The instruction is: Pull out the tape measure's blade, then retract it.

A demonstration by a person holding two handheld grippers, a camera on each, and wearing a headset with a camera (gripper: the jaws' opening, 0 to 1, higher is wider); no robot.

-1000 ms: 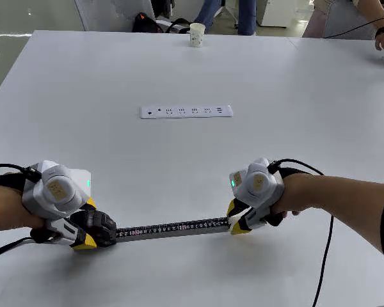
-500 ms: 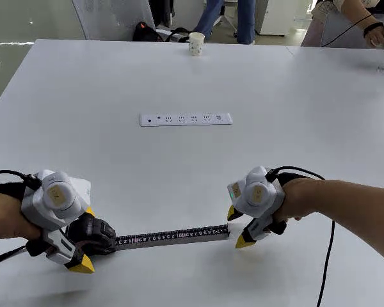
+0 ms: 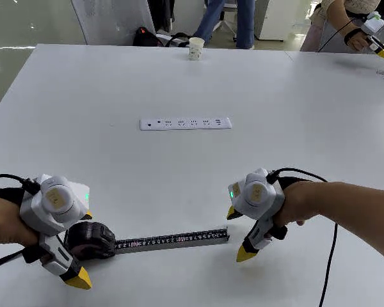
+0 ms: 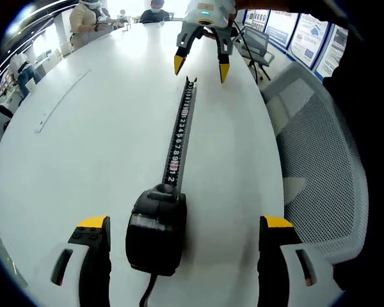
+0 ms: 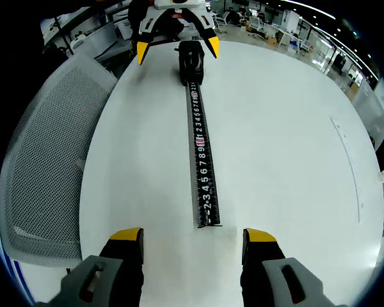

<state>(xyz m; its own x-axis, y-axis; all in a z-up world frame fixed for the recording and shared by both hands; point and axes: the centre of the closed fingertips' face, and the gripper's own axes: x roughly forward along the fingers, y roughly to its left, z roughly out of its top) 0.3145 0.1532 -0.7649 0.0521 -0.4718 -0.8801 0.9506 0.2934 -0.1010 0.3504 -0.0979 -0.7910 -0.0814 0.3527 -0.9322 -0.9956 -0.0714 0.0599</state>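
Your left gripper (image 3: 84,246) has its jaws spread wide, one on each side of the black tape measure case (image 3: 97,238). In the left gripper view, bare white table (image 3: 179,77) shows between the case and each jaw. The case sits near the table's front edge. From it the blade (image 3: 173,240) lies flat, drawn out toward your right. Your right gripper (image 3: 238,234) is open too and holds nothing. The blade's hook end lies just short of its yellow-tipped jaws, touching neither. Farther back lie a power strip (image 3: 185,123) and a paper cup (image 3: 196,32).
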